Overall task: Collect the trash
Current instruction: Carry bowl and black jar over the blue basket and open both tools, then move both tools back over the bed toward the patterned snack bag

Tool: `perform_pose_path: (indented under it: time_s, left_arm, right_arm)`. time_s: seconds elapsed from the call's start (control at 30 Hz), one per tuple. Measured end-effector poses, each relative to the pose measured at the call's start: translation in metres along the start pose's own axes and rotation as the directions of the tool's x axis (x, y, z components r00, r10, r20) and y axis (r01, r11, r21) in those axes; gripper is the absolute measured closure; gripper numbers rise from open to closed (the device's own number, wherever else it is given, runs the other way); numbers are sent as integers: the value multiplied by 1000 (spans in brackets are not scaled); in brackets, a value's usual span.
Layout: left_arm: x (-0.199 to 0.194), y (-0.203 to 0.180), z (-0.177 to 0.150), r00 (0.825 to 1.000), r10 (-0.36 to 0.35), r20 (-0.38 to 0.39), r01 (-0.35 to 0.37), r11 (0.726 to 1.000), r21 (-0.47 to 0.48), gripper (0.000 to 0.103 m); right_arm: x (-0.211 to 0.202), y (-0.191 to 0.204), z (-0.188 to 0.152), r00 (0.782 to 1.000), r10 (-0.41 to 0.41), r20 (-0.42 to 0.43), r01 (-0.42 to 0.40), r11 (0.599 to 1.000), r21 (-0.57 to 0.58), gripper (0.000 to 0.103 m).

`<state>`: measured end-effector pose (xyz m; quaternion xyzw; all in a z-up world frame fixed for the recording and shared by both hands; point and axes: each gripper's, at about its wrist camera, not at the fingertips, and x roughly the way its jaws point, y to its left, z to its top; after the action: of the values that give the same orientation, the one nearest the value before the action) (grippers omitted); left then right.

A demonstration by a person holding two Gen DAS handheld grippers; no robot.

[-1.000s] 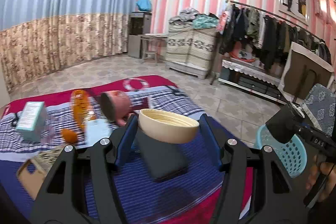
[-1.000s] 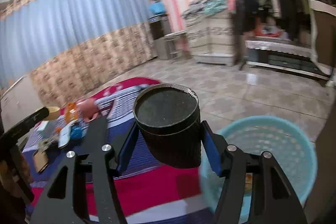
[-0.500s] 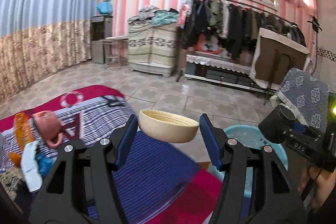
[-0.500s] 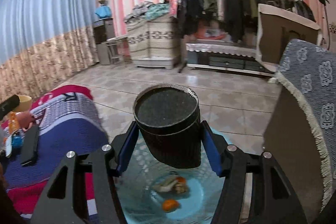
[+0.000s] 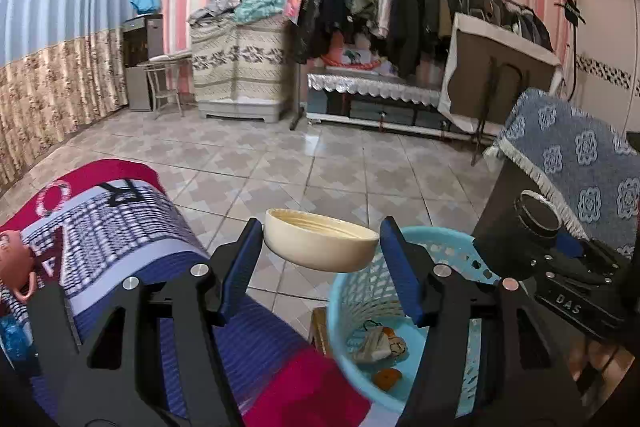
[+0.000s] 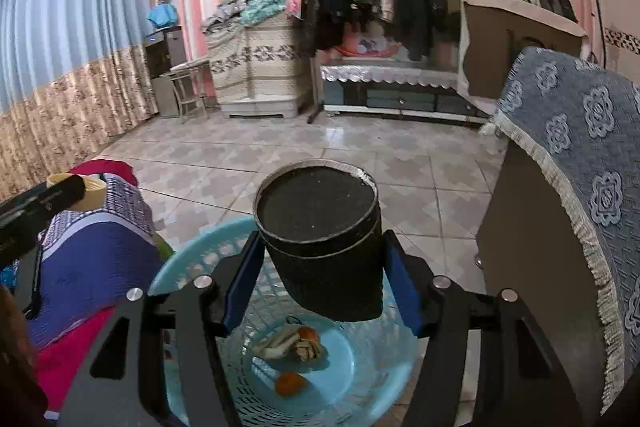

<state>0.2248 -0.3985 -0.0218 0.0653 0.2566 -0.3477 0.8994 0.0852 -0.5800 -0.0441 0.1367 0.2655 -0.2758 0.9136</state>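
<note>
**Two containers carried to the blue basket**

The landmark here is the light-blue laundry-style basket [image 6: 192,259] standing on the tiled floor [image 6: 320,155] beside the bed, and both grippers are placed in relation to it.

The right gripper [image 6: 320,263] is clamped on a black cylindrical container [image 6: 320,239], its blue pads pressing the sides so the flat dark end faces forward. It hangs directly above the basket's open mouth, which looks like a position chosen so that a release would drop the container straight in. Below it, on the basket's floor, lie a crumpled wrapper [image 6: 290,343] and an orange scrap [image 6: 290,383], so some trash is already collected.

The left gripper [image 5: 320,247] is closed on a cream, shallow round lid or dish [image 5: 320,245], held by its rim with the hollow side up. It sits above the near-left rim of the basket [image 5: 348,291], over the edge of the bed's striped blue and red blanket [image 5: 120,223], not yet fully over the opening. Holding it level by the rim keeps the grip secure on a thin, light piece.

My reading is that the black container is set to go in first, with the cream piece needing a short carry toward the basket's centre. On the blanket farther from the basket, a pink mug [image 5: 16,263] lies at the view's edge.
</note>
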Motion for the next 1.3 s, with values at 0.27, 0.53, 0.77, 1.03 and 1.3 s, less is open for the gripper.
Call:
perform_pose_path:
  time_s: [0.27, 0.53, 0.77, 1.03, 1.3]
  left_arm:
    - [26, -44, -19, 998, -59, -28, 60, 996, 58, 43]
    - [41, -68, -31, 995, -62, -80, 71, 991, 114, 35]
    - [29, -37, -25, 998, 7, -63, -3, 998, 70, 16]
    - [5, 3, -16, 989, 143, -19, -142, 988, 51, 9]
    - [-18, 38, -2, 982, 187, 6, -187, 981, -56, 7]
  right_arm:
    - [3, -27, -5, 999, -30, -31, 32, 996, 80, 43]
    - [2, -26, -10, 999, -24, -45, 27, 997, 79, 43]
    - [-1, -24, -7, 999, -16, -40, 19, 997, 77, 43]
    - [0, -13, -5, 999, -9, -47, 12, 999, 52, 43]
    - [12, 14, -8, 997, -2, -72, 2, 1000, 12, 43]
